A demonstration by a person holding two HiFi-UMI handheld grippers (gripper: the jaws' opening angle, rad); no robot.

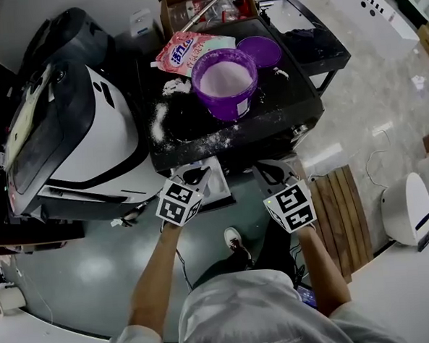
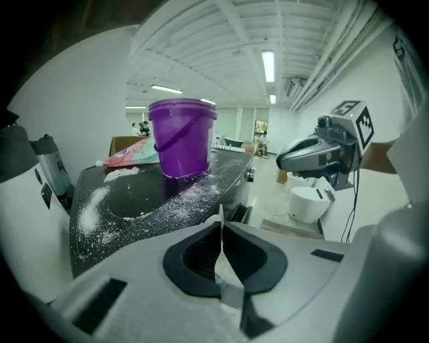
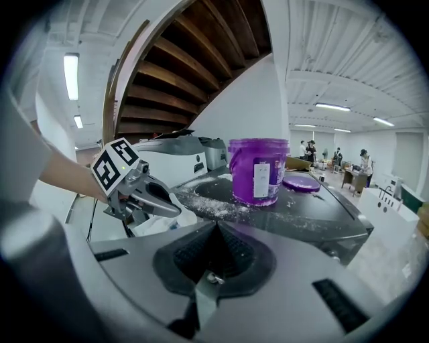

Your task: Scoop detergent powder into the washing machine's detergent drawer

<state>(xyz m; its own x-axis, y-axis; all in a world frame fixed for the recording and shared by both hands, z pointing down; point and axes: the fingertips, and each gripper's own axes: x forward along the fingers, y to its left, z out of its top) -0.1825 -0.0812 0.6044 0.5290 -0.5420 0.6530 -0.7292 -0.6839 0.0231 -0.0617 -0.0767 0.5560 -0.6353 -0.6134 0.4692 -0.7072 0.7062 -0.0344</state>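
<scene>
A purple bucket (image 1: 225,83) (image 2: 182,137) (image 3: 258,171) full of white powder stands on a black machine top (image 1: 283,105). Its purple lid (image 1: 259,50) (image 3: 300,181) and a pink detergent bag (image 1: 185,49) (image 2: 131,153) lie beside it. Spilled powder (image 1: 158,123) dusts the top. Below the top's front edge a pale open drawer (image 1: 217,187) sticks out. My left gripper (image 1: 194,177) (image 2: 221,224) hangs shut just over it; a thin white sliver shows along the seam of its pads, and I cannot tell what it is. My right gripper (image 1: 272,172) (image 3: 216,228) is shut and empty, a little to the right.
A large white and black machine (image 1: 74,132) stands at the left, close to the black top. A cardboard box (image 1: 204,8) with clutter sits behind the bucket. Wooden slats (image 1: 340,210) and a white round appliance (image 1: 409,209) lie on the floor at the right.
</scene>
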